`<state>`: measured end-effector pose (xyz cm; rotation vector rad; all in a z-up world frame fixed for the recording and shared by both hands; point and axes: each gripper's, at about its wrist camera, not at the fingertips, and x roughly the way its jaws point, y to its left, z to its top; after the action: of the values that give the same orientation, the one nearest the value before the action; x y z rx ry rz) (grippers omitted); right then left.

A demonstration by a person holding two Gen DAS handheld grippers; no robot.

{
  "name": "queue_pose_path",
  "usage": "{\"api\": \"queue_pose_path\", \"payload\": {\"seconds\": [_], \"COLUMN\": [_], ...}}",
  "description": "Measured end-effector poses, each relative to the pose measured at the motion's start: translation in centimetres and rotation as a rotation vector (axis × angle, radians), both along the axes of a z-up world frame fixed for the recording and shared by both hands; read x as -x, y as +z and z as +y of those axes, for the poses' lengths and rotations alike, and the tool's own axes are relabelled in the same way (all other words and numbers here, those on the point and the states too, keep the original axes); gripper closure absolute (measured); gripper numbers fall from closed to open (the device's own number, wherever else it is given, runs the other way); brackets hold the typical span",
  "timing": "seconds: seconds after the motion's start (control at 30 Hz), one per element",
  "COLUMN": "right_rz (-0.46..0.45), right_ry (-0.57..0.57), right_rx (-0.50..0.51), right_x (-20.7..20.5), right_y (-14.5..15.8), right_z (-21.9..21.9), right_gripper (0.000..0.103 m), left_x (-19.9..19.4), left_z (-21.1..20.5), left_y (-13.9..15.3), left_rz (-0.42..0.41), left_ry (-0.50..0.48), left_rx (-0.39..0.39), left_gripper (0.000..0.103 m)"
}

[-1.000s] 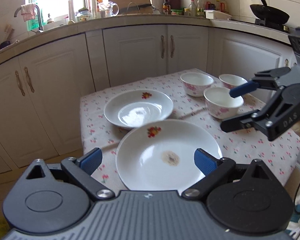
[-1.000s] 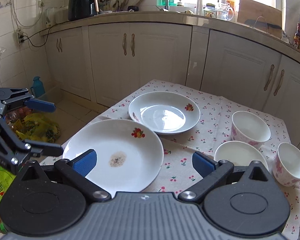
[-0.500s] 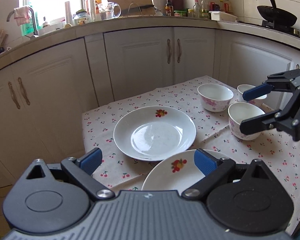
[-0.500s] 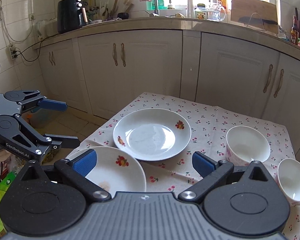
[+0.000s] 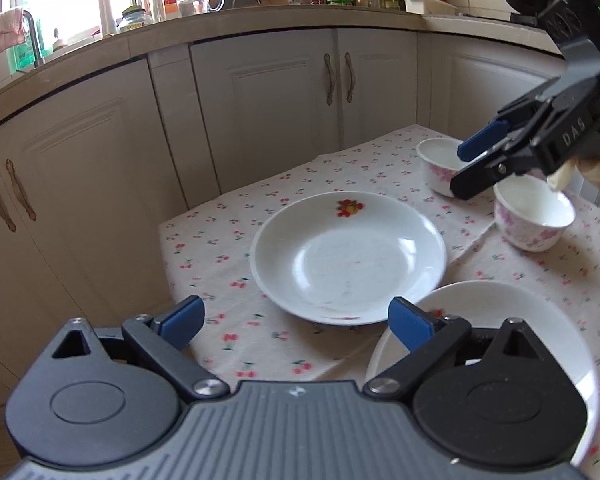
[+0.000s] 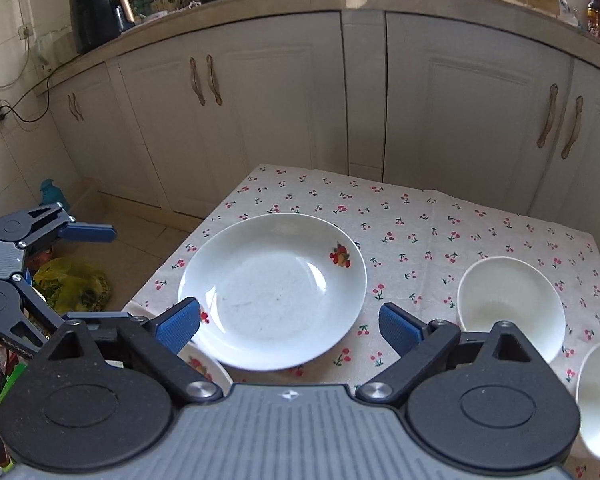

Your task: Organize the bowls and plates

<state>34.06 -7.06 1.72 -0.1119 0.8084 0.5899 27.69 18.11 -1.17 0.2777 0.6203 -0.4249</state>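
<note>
A deep white plate [image 5: 348, 256] [image 6: 272, 288] with a fruit print lies mid-table. A second white plate [image 5: 500, 312] [image 6: 198, 364] sits nearer, its rim close to the first; both gripper bodies hide much of it. My left gripper [image 5: 296, 322] [image 6: 88, 276] hovers open over the table's near left side and holds nothing. My right gripper [image 6: 290, 328] [image 5: 470, 166] hangs above the plates and bowls, its jaws closing slightly with nothing gripped. Two pink-flowered bowls [image 5: 440, 160] [image 5: 534, 216] stand at the right; in the right wrist view I see one bowl [image 6: 508, 300] and another [image 6: 598, 396] at the edge.
The small table [image 6: 420, 216] wears a cherry-print cloth and stands against white cabinets [image 6: 460, 120]. Its left edge drops to the floor, where a yellow bag [image 6: 72, 284] and a blue bottle [image 6: 52, 192] lie. The counter [image 5: 260, 16] above carries bottles and jars.
Both grippers have travelled across the table toward the far plate, which now fills the middle of both views. The near plate has slipped under the gripper bodies. The right jaws narrowed slightly.
</note>
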Motion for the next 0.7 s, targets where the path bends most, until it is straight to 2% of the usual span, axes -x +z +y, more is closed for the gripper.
{"api": "queue_pose_path", "payload": {"seconds": [0.2,0.37,0.7], "right_rz": [0.089,0.164,0.253], "right_ry": [-0.016,-0.061,-0.057], "right_rx": [0.013,0.036,0.063], "right_x": [-3.9,-6.8,-9.3], "right_y": [-1.4,-3.1,-5.8], "right_z": [0.9,1.1,2.0], "right_gripper": [0.007,0.014,0.025], "left_x": [-3.2,-4.7,-7.5], "left_z": [2.2,2.4,2.6], "left_y": [-2.8,-5.4,-6.7], "left_rz": [0.075,0.121,0.152], "left_ry": [-0.047,-0.106,-0.262], "left_rx": [0.009,0.017,0.06], "left_gripper": [0.005,0.007,0.008]}}
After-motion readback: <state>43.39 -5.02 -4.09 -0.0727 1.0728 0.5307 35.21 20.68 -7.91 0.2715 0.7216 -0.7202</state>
